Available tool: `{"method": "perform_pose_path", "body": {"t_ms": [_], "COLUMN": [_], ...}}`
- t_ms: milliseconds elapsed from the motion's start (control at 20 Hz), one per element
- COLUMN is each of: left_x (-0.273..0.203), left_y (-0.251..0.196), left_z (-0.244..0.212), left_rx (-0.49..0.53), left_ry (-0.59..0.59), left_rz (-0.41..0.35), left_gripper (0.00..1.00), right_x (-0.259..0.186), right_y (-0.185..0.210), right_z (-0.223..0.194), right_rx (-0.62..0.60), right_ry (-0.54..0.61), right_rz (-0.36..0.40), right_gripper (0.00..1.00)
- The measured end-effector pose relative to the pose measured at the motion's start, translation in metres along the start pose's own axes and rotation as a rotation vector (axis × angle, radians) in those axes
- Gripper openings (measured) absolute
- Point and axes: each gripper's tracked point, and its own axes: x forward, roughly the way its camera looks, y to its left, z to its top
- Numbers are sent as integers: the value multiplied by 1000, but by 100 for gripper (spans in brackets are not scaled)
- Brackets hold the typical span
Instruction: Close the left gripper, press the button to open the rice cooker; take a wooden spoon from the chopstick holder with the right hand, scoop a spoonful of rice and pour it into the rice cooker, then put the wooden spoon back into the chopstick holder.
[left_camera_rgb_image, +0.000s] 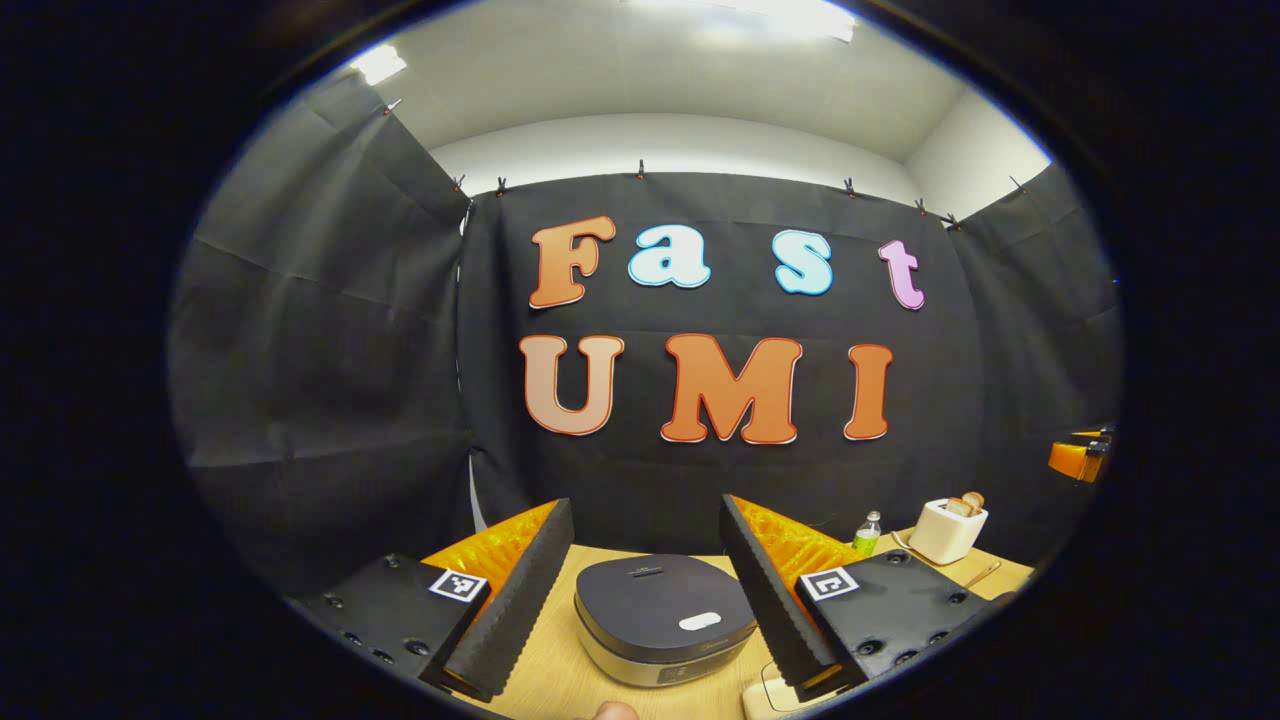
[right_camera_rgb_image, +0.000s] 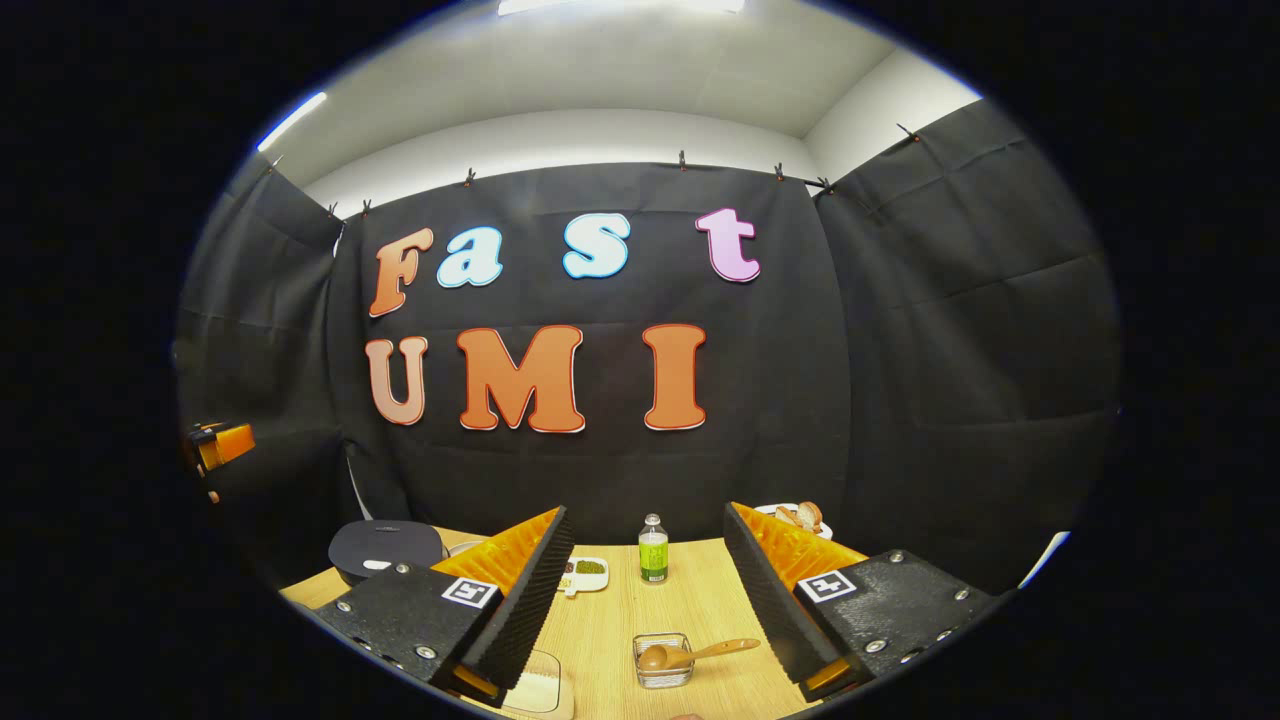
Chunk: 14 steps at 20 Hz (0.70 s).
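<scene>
Dark-lidded cooker (left_camera_rgb_image: 664, 618) lies dead ahead between the spread fingers of the left tool (left_camera_rgb_image: 646, 590), lid down; the right tool (right_camera_rgb_image: 645, 590), also spread, faces the spoon (right_camera_rgb_image: 692, 655).

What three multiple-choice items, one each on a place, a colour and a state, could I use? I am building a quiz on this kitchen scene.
1. Where does the wooden spoon lie?
A. In the small clear square holder
B. On the cooker's lid
C. Beside the toaster

2. What colour is the liquid in the small plastic bottle?
A. Red
B. Green
C. Blue

3. How is the lid of the round dark-topped rice cooker?
A. Wide open
B. Taken off
C. Shut

Answers: 1 A, the spoon's bowl rests inside the clear holder with its handle over the rim. 2 B, the bottle's lower part shows green. 3 C, the dark lid sits flat on the silver body, between the fingers of the open left gripper.
</scene>
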Motion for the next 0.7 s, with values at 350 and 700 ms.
{"method": "perform_pose_path", "body": {"t_ms": [350, 700], "left_x": [2, 5], "left_y": [-9, -9], "left_z": [-6, -10], "left_rx": [-20, -12], "left_ry": [31, 59], "left_rz": [-39, -39], "left_gripper": [96, 58], "right_x": [3, 6], "right_y": [-1, 0], "right_z": [-4, -7], "right_rx": [-10, -14], "right_ry": [17, 25], "right_rz": [3, 8], "right_gripper": [94, 94]}}
